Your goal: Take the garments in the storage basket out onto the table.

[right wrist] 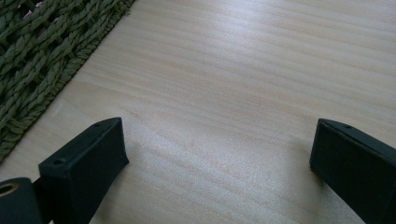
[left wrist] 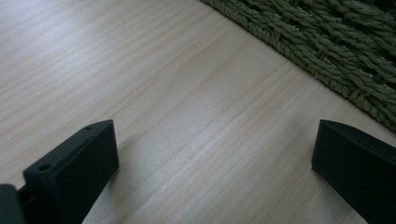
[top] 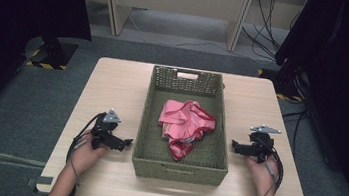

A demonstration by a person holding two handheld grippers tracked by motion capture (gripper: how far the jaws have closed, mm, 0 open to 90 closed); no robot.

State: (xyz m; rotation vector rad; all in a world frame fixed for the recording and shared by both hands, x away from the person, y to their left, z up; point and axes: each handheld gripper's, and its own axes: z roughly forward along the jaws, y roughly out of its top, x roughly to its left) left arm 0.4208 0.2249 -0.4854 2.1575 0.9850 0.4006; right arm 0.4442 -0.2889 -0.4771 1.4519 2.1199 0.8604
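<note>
A green woven basket (top: 152, 120) stands in the middle of the light wooden table (top: 113, 85). Crumpled pink and red cloth (top: 184, 124) lies inside it. My left gripper (top: 126, 143) rests on the table just left of the basket, jaws pointing at its wall; its own view shows it open (left wrist: 215, 154) over bare wood with the basket's weave (left wrist: 336, 51) at the upper right. My right gripper (top: 233, 145) sits just right of the basket, also open (right wrist: 217, 149) with nothing between the jaws, and the basket wall (right wrist: 42, 60) shows at the upper left.
Grey carpet surrounds the table. Wooden desk legs (top: 117, 15) and cables (top: 265, 38) stand beyond the far edge, with black curtains at both sides. A stand's base (top: 52, 55) with hazard tape sits at the back left.
</note>
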